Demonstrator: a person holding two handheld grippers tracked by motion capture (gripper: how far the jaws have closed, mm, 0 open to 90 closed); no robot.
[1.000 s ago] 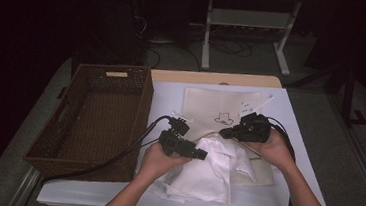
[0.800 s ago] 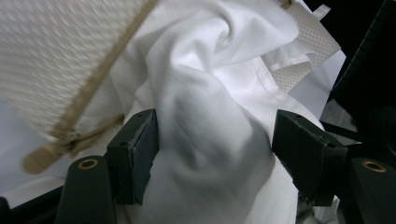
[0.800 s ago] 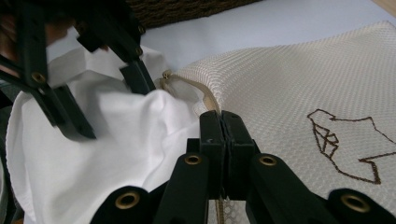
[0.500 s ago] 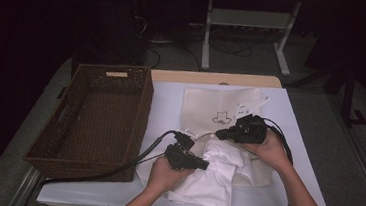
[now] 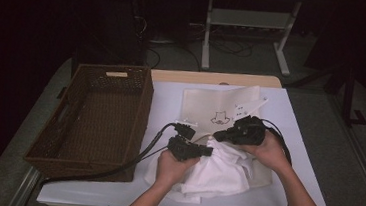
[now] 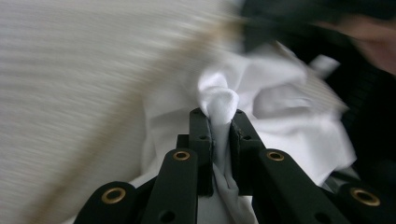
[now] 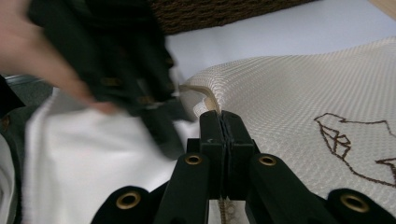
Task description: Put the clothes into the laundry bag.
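Note:
A crumpled white cloth [image 5: 220,174] lies on the near end of a cream mesh bag [image 5: 221,104] that bears a brown stitched drawing. My left gripper [image 5: 207,150] is shut on a fold of the cloth; its jaws have just been closing with that fold between them. In the left gripper view the fold of white cloth [image 6: 219,100] stands pinched between the left gripper's [image 6: 219,119] pads, with the mesh bag [image 6: 70,70] behind. My right gripper [image 5: 217,135] is shut on the bag's rim; the right gripper view has the right gripper [image 7: 223,119] clamped on the bag's [image 7: 303,93] folded edge.
A dark brown wicker basket [image 5: 143,109] stands on the left of the white table [image 5: 166,101], with the left gripper's cable running along its near side. The left hand and its blurred left gripper [image 7: 126,60] sit close beside the right one. Beyond the table the floor is dark.
The left gripper has sunk a little onto the white cloth and closed on a fold of it. The right gripper has kept still on the bag's edge.

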